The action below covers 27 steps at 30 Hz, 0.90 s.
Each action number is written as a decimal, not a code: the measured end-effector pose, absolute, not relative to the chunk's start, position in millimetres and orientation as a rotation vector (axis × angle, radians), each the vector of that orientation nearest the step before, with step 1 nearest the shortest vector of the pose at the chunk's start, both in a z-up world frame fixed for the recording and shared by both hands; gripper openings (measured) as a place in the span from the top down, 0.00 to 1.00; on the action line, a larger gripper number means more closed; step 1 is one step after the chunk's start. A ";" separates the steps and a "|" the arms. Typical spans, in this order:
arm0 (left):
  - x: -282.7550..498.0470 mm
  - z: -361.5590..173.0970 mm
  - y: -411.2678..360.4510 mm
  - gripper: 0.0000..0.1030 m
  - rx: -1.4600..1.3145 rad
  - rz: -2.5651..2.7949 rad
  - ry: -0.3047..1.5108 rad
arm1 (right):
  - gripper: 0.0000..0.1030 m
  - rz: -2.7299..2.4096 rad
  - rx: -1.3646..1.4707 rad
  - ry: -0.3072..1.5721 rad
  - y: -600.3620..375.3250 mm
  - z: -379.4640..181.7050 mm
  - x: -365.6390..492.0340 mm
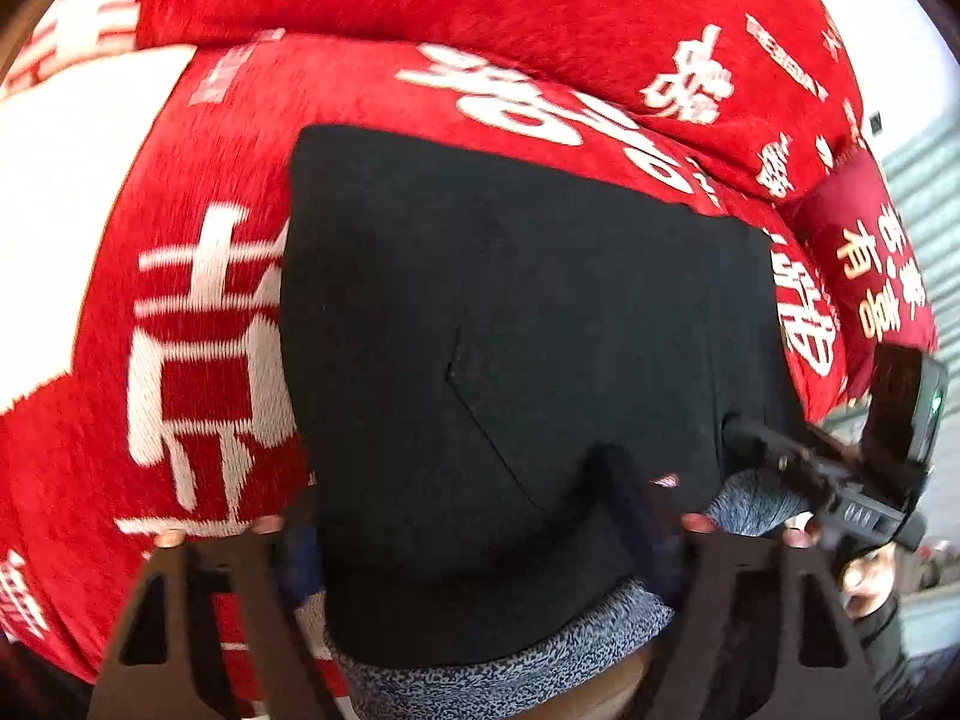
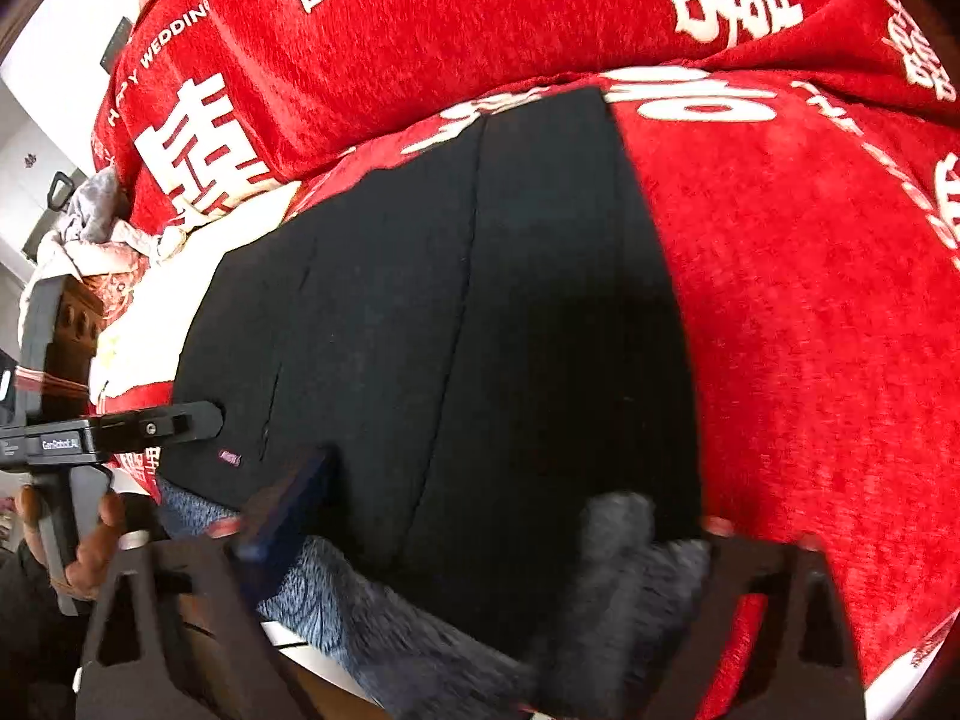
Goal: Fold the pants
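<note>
With the black pants [image 1: 510, 330] lying flat on the red blanket [image 1: 198, 324], near hem over its edge, both tongs, left [image 1: 474, 516] and right [image 2: 468, 516], straddle that hem half-wide; pads seemingly not yet pinching, ready to lift it.

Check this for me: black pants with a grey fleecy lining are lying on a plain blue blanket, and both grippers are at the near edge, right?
Not quite. The blanket is red with large white characters, not plain blue, as both wrist views show. The rest holds: the black pants show a grey fleecy lining, with the left gripper and right gripper at their near edge.
</note>
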State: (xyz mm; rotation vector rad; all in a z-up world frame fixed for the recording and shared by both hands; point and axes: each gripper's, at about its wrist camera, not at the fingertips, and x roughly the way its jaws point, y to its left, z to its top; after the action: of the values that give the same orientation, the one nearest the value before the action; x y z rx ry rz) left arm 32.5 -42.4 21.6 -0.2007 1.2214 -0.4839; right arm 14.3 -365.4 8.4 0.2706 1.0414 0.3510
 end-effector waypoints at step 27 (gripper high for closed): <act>61.0 107.7 28.4 0.66 -0.180 -0.361 1.096 | 0.57 0.469 0.128 0.869 -259.1 134.4 54.2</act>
State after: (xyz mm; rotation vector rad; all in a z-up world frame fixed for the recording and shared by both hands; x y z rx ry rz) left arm 61.0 28.4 107.7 -0.1805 1.0956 -0.3607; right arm 54.2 -259.1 134.4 0.1284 0.8691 0.4687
